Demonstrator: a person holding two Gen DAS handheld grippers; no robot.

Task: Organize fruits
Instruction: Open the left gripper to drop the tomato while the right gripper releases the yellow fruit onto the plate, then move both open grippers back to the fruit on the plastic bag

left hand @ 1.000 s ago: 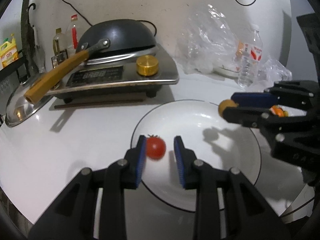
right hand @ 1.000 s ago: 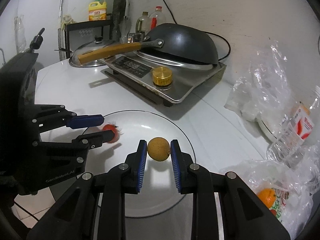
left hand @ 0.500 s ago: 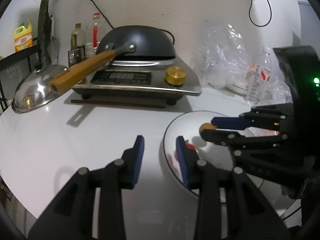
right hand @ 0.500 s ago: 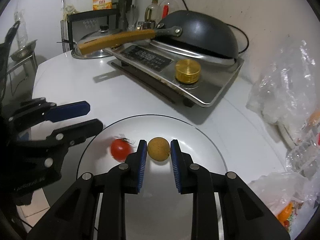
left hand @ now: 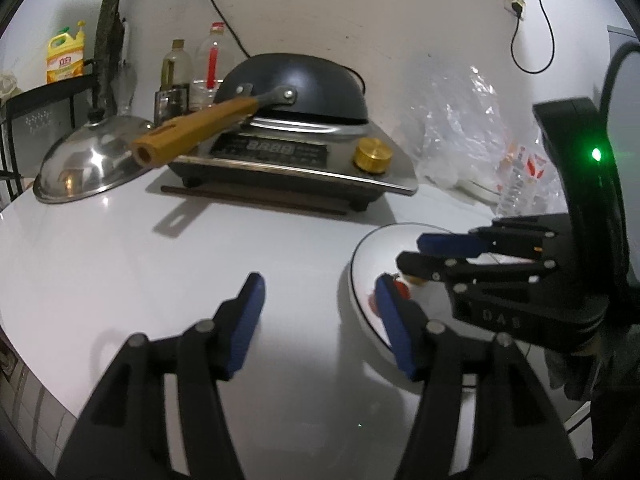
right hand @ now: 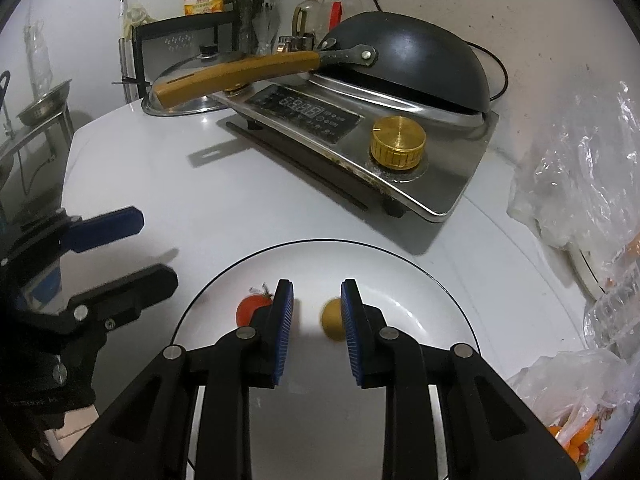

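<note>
A white plate (right hand: 400, 300) with a dark rim (left hand: 368, 248) holds a red tomato (right hand: 250, 308) and a small brown round fruit (right hand: 331, 320). My right gripper (right hand: 316, 288) hangs low over the plate with its jaws a little apart. The brown fruit lies blurred below them, against the right pad, with a clear gap to the left pad. My left gripper (left hand: 318, 284) is over bare table left of the plate. Its jaws are opening and nothing is between them. The tomato (left hand: 403, 292) peeks out behind its right finger. In the left wrist view the right gripper (left hand: 410, 251) reaches over the plate.
An induction cooker (right hand: 352, 136) with a gold knob (right hand: 396, 142) and an upturned black wok (right hand: 404, 64) stands behind the plate. A steel lid (left hand: 88, 168) lies at the far left. Plastic bags (right hand: 580, 184) sit at the right, one holding orange fruit (right hand: 576, 436).
My left gripper let the tomato go, drew back left off the plate and spread its jaws. My right gripper came lower over the plate. The brown fruit dropped out from between its fingertips.
</note>
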